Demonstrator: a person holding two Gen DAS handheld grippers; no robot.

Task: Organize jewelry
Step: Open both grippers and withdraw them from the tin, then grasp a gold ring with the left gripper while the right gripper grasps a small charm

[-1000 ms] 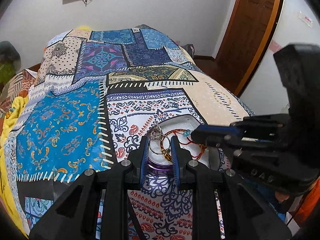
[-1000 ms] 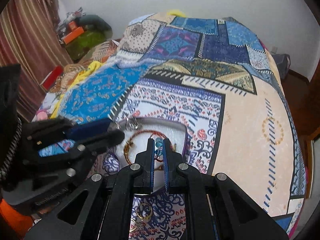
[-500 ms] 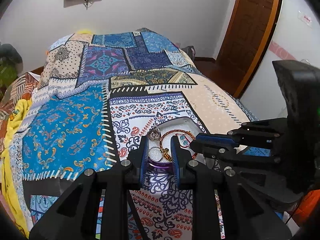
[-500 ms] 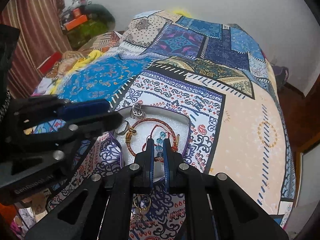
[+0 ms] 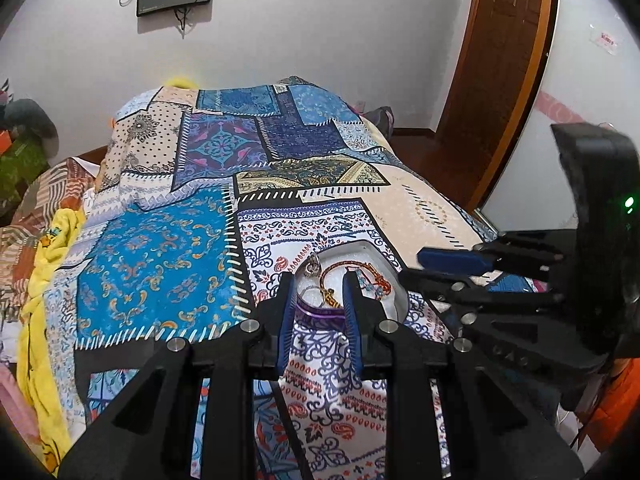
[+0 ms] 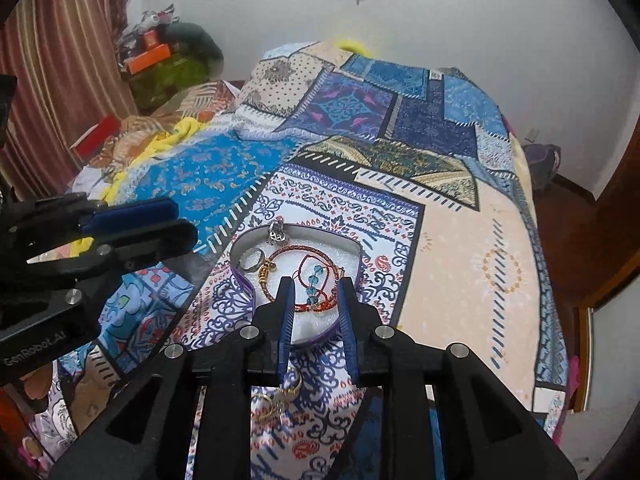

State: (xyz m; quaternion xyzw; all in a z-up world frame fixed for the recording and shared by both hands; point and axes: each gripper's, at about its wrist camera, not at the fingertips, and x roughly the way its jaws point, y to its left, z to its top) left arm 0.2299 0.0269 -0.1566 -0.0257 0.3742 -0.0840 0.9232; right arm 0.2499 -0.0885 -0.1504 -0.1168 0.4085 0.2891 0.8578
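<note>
Both grippers hang tilted downward over the patterned bedspread (image 6: 472, 248), above the near end of the bed. The right gripper (image 6: 316, 300) has just been opening its jaws; they stand narrowly apart with nothing pinched, framing the near rim of the jewelry tray (image 6: 352, 245). The left gripper (image 5: 319, 294) holds a similar narrow gap, empty, over the tray's near left rim. Inside the tray lie a braided bracelet (image 6: 288, 252), a red beaded cord (image 6: 316, 284), a silver ring (image 6: 251, 259) and a silver charm (image 6: 276, 233). Gold rings (image 6: 286, 390) rest on the bedspread nearer, outside the tray.
</note>
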